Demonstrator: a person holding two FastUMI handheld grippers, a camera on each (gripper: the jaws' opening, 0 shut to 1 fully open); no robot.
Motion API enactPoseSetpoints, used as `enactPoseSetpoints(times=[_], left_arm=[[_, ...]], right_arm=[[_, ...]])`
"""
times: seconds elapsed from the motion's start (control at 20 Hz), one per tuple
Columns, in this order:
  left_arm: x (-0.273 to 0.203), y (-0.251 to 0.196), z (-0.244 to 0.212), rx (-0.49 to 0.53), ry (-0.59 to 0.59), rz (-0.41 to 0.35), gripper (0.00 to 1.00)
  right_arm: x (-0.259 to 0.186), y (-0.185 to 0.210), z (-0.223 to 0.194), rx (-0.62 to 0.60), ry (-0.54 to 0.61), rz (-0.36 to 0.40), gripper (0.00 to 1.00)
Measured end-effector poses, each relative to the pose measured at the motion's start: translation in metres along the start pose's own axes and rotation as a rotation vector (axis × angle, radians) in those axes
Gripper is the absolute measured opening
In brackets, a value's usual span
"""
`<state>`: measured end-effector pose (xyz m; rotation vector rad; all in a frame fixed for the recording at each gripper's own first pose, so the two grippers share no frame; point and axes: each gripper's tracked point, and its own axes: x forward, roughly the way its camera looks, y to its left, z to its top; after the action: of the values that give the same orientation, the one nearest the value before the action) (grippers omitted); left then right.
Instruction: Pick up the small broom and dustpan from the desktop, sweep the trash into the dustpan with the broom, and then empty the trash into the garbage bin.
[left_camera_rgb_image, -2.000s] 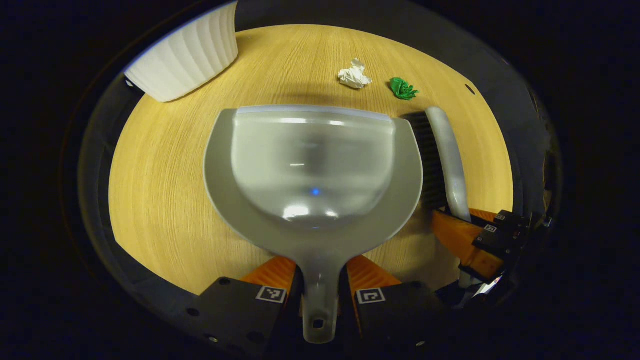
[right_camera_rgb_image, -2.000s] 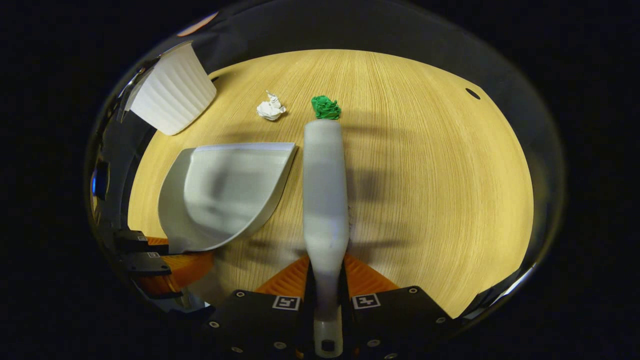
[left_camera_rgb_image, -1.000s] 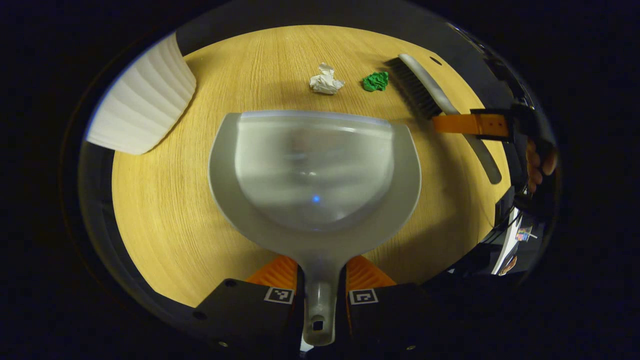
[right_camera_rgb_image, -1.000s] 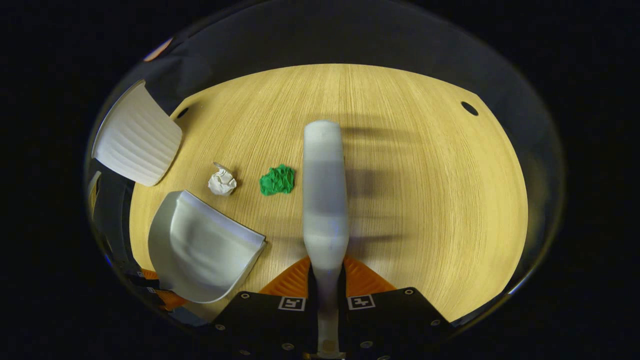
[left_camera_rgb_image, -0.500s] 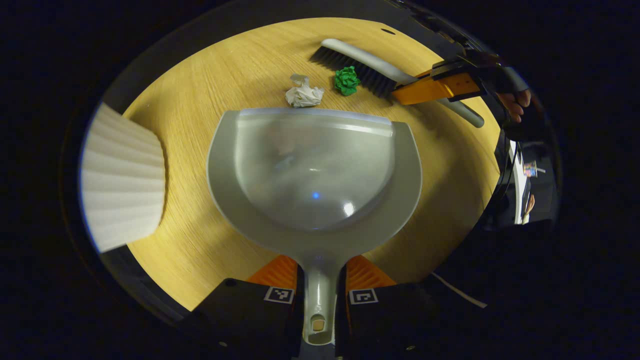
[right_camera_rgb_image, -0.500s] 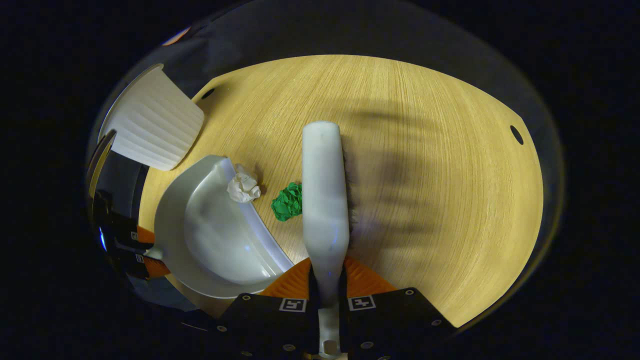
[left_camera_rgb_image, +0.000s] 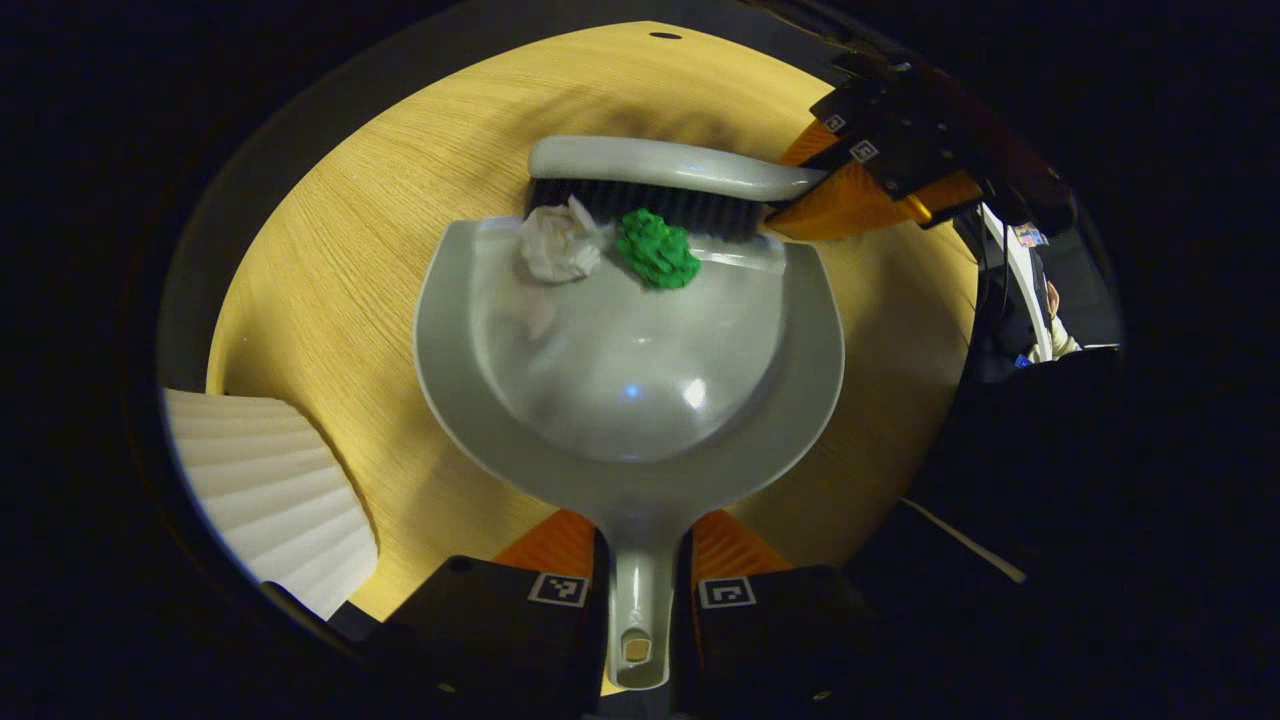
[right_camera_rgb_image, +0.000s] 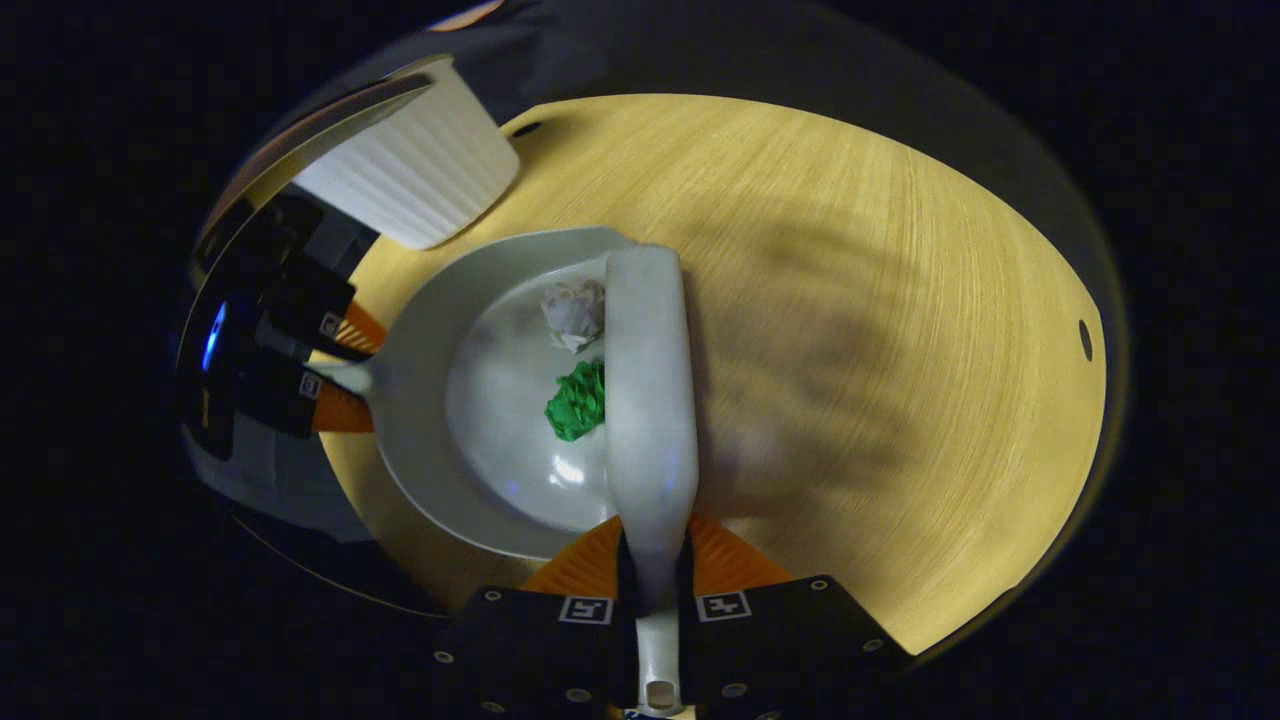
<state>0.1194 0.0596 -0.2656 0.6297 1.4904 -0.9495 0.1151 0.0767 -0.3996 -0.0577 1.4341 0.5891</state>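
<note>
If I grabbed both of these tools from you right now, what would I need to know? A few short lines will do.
Left gripper: shut on the dustpan handle, pan mouth down on the table.
Right gripper: shut on the broom handle, bristles at the pan's front lip.
Trash: the white paper ball and green paper ball sit just inside the pan.
Done: both tools picked up, sweeping nearly finished.
Left: nudge the balls deeper, lift the pan level, tip it into the white ribbed bin.
</note>
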Motion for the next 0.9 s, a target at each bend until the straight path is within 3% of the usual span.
enactPoseSetpoints(times=[0.3, 0.45, 0.65, 0.9], left_arm=[[0.0, -0.019, 0.008, -0.142, -0.091, -0.056, 0.25], [0.011, -0.027, 0.01, -0.198, -0.116, -0.078, 0.26], [0.012, -0.031, 0.013, -0.278, -0.155, -0.048, 0.26], [0.013, -0.05, 0.015, -0.397, -0.203, 0.0, 0.25]], right_arm=[[-0.004, 0.003, -0.004, -0.016, -0.034, 0.031, 0.16], [-0.004, -0.004, -0.002, 0.027, -0.07, -0.009, 0.15], [-0.005, -0.03, 0.001, 0.139, -0.11, -0.085, 0.15], [-0.002, -0.045, -0.031, 0.27, -0.098, -0.159, 0.16]])
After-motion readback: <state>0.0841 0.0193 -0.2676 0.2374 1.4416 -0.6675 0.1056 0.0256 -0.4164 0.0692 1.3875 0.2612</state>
